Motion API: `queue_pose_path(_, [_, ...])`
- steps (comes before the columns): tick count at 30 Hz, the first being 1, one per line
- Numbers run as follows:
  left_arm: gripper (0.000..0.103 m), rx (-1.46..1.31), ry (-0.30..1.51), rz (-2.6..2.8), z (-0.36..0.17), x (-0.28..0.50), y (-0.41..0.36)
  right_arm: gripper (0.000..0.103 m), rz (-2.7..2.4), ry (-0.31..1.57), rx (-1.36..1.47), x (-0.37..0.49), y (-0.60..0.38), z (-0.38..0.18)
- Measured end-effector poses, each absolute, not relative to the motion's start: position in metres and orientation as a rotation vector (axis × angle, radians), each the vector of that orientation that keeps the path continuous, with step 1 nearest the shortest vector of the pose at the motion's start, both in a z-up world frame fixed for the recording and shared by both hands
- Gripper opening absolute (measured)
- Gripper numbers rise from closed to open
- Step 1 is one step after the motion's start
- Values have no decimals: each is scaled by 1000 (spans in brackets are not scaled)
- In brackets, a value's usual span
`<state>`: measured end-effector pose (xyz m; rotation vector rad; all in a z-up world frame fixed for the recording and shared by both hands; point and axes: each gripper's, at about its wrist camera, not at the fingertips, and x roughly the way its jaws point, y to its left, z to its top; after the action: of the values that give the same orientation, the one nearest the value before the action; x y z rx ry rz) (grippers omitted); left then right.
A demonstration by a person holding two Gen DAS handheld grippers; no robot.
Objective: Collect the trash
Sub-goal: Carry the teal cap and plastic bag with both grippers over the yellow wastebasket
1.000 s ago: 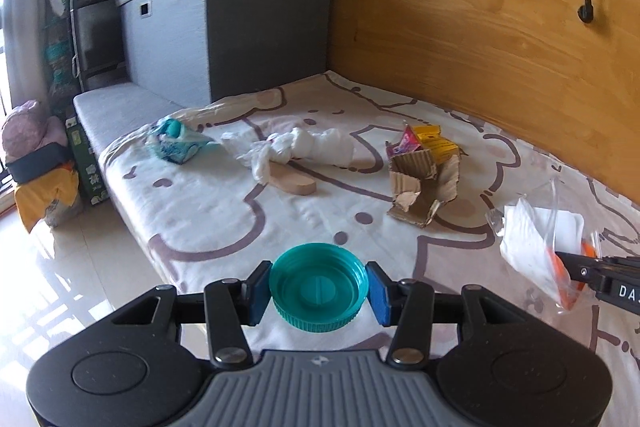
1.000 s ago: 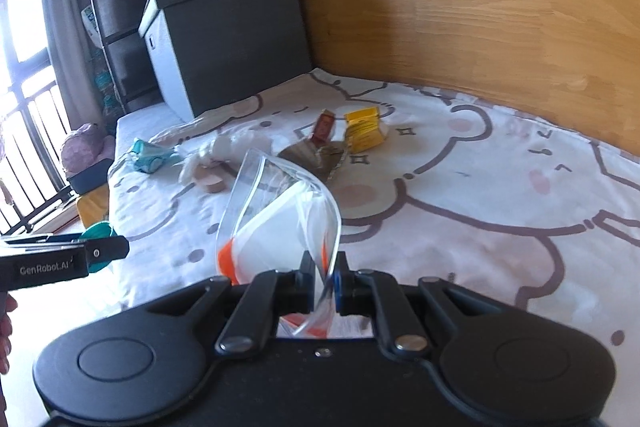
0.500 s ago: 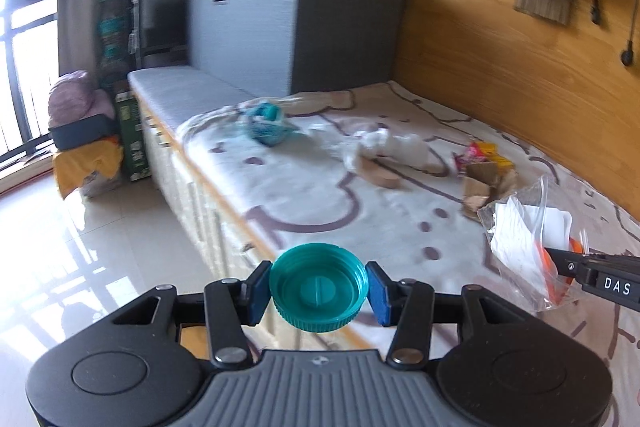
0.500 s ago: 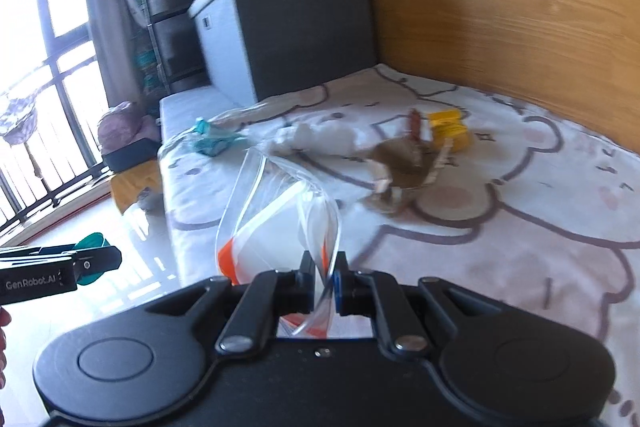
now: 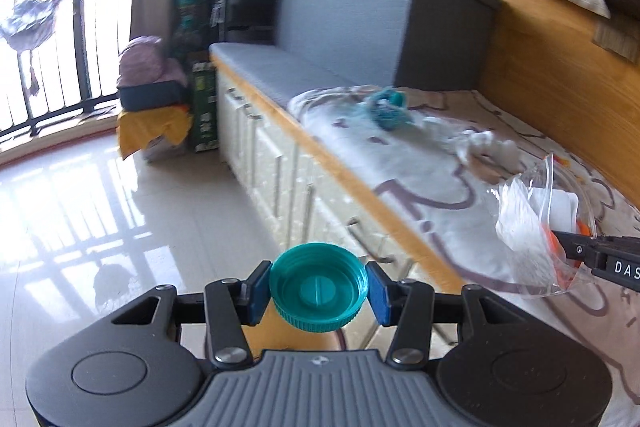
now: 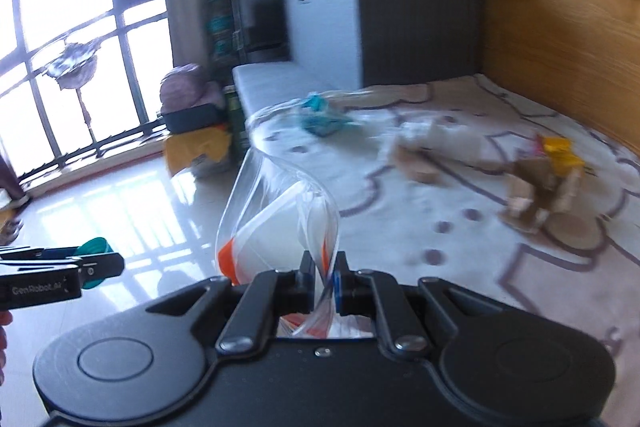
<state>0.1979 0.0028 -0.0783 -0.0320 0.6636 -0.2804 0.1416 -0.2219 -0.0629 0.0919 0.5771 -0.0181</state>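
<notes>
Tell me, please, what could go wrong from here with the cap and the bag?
The cap is pinched only at its rim by the left gripper, over bare floor; a slip would send it rolling. The right gripper grips a thin fold of the bag, whose twisted mouth may make dropping the cap in awkward.

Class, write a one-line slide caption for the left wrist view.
Left gripper clamps a teal bottle cap beside the clear plastic bag pinched by the right gripper.

Bright daylight from the barred window (image 6: 60,39), glaring off the glossy floor tiles (image 5: 80,211) beneath it. Motion-blurred beyond that window; fisheye bending at edges.
</notes>
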Motion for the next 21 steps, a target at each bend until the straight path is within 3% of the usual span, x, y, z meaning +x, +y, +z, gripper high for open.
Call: queue_pose_path(21, [50,-210,869,-137,-192,227,79,9,168,827,-23,201,-123,-145])
